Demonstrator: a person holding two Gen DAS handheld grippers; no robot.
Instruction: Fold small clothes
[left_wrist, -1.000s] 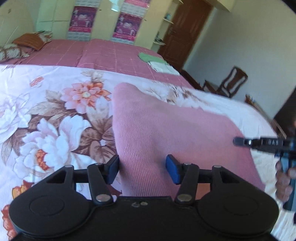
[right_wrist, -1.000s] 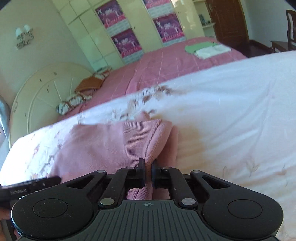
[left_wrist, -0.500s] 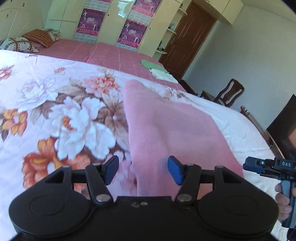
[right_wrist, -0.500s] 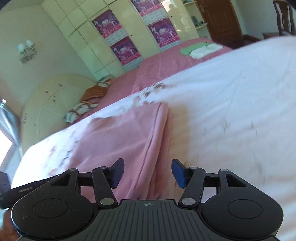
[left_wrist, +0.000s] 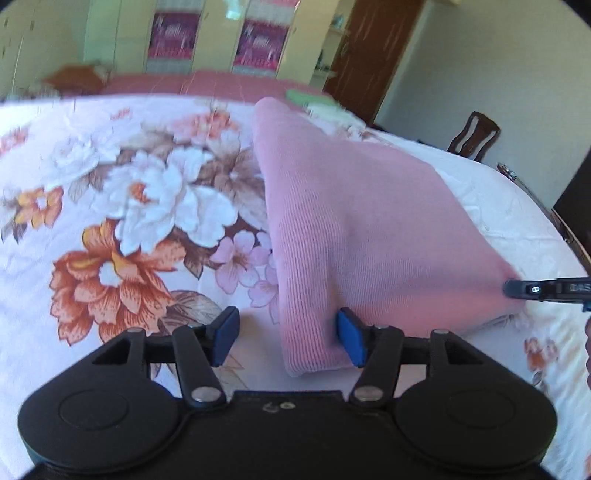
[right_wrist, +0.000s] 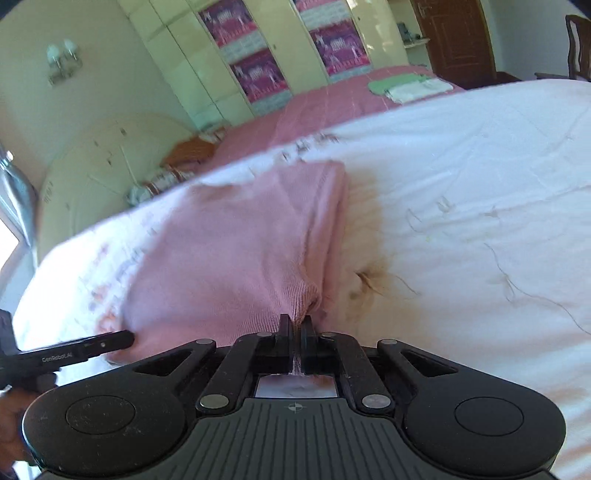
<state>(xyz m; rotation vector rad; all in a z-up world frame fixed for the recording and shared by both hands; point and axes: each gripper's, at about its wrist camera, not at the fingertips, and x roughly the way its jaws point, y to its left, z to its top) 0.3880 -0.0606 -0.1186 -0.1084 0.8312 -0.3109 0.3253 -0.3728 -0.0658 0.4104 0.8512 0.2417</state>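
Observation:
A pink knit garment (left_wrist: 362, 229) lies folded on the floral quilt (left_wrist: 129, 192). My left gripper (left_wrist: 288, 332) stands open over its near left corner. The cloth's folded edge lies between the blue pads (left_wrist: 349, 336) without being pressed. My right gripper (right_wrist: 295, 328) is shut on a bunched fold at the near right edge of the garment (right_wrist: 229, 258). In the left wrist view the right gripper's tip (left_wrist: 546, 290) touches the garment's right corner. The left gripper's finger (right_wrist: 85, 350) shows at the lower left of the right wrist view.
The quilt (right_wrist: 461, 184) is plain white with loose threads right of the garment. Beyond it is a second bed with a pink cover (left_wrist: 207, 83) and folded green and white cloths (right_wrist: 406, 86). A wooden chair (left_wrist: 474, 136) stands at the far right.
The right gripper opened, let go of the garment, then shut again on its near edge. Both grippers have drawn back, and the garment's near left corner now lies between the left fingers.

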